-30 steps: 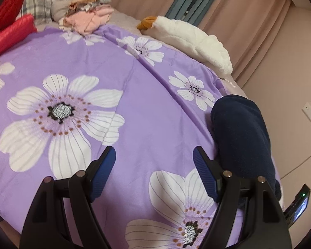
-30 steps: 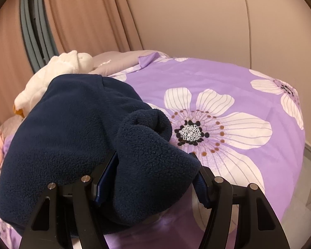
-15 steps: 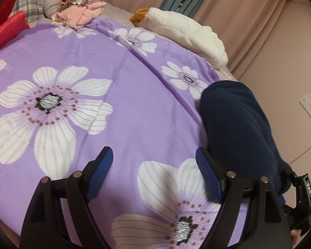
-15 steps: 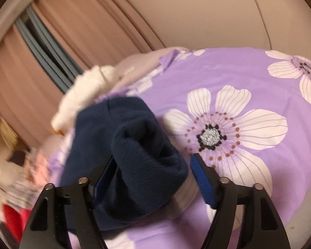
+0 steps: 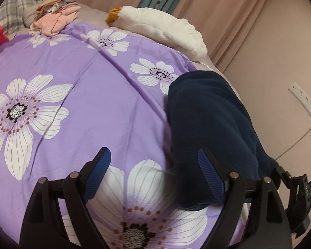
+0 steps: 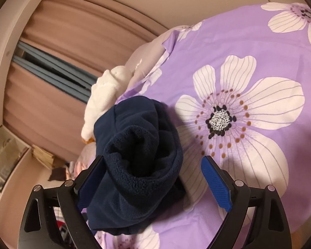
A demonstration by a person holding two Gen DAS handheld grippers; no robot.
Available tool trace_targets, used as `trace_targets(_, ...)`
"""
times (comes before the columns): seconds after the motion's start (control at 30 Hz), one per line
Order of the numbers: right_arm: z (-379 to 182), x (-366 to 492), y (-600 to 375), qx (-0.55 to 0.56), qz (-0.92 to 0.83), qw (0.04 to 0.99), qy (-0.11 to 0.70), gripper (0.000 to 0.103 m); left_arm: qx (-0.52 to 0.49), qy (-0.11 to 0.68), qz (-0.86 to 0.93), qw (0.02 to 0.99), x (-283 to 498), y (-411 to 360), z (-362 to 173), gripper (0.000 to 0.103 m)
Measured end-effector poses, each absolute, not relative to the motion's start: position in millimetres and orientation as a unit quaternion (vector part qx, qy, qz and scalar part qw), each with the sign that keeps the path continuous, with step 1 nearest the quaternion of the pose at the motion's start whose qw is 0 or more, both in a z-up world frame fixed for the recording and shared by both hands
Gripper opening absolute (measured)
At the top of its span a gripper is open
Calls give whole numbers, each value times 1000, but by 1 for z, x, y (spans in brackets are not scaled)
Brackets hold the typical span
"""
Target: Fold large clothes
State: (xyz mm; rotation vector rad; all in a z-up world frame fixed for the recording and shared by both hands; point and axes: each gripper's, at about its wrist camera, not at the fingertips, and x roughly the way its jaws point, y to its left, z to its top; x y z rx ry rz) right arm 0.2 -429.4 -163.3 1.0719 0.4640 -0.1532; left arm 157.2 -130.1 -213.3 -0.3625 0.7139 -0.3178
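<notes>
A folded navy fleece garment lies on the purple flowered bedspread near its right edge. My left gripper is open and empty, its right finger just in front of the garment's near end. In the right wrist view the garment is bunched and lifted, draped against the left finger of my right gripper. The jaws stand wide apart, the right pad clear of the cloth. The right gripper's body shows at the lower right of the left wrist view.
A white plush duck lies at the bed's far edge. A pile of pink and grey clothes and a plaid pillow sit at the far left. Curtains and a wall with a power strip bound the right.
The right gripper has tilted up and back, its jaws have opened wider, and the garment's end has bunched and risen. The left gripper has shifted right, towards the garment.
</notes>
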Motion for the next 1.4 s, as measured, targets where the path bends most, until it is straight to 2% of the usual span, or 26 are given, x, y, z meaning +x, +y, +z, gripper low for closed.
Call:
trace_targets(0.73,-192,16,-440,550,30,789,271,98,-193,365,-156,897,187,-167,-205,92)
trace_targets(0.87,-193,35,-428,522,21,797,305,98,-212,384,-197,877,191,-174,-208,97)
trace_targets(1.0,-195,45,-423,523,34,796,302,100,-215,418,-231,852,199,-187,-214,103)
trace_targets(1.13,-204,51,-428,550,46,779,297,100,-269,482,-289,782,226,-196,-238,103)
trace_targets(1.33,-211,74,-418,588,143,745,281,100,-272,497,-327,756,241,-207,-250,103)
trace_targets(1.4,-216,80,-418,595,124,741,285,100,-284,502,-332,746,245,-207,-255,103)
